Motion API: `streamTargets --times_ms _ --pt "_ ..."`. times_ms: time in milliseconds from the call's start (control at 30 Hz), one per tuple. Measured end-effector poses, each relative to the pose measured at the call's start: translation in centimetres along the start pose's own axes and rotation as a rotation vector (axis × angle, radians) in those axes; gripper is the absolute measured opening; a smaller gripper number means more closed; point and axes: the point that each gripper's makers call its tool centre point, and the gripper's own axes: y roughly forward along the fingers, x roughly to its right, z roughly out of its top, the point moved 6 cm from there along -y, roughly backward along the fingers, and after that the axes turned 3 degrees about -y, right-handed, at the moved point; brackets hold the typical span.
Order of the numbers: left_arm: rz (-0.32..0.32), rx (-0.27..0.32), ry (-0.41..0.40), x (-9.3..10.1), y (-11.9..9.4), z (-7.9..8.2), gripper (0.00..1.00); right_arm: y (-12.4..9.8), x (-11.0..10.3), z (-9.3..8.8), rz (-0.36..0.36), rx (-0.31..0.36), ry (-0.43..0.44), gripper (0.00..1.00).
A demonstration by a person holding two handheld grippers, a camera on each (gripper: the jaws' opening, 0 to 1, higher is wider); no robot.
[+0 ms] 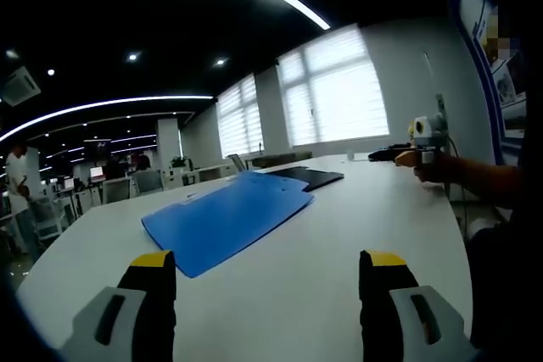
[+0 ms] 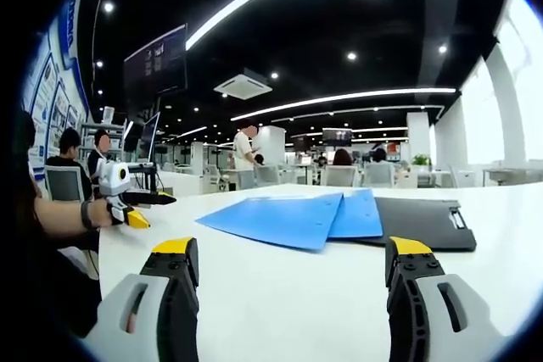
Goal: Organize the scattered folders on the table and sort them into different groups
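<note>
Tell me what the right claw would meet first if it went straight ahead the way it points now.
Probably the near edge of the front blue folder, which lies flat on the white table straight ahead of the open right claw. Only bare tabletop lies between them. Depth is unclear, and a claw held high could pass over it.

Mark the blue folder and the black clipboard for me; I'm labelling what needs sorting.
blue folder (image 1: 227,219), left gripper view, middle of its top cover.
black clipboard (image 2: 418,221), right gripper view, middle of its flat board.
</note>
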Motion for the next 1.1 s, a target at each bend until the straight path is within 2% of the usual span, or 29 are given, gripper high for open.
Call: streamTargets --times_ms 667,1100 --pt "-0.004 -0.006 0.002 0.0 0.0 -0.1 0.9 0.4 0.1 0.3 0.007 0.004 0.004 0.89" --pt "-0.002 -0.004 0.001 0.0 0.0 -0.1 0.9 1.8 -0.2 1.8 0.029 0.024 -0.006 0.89"
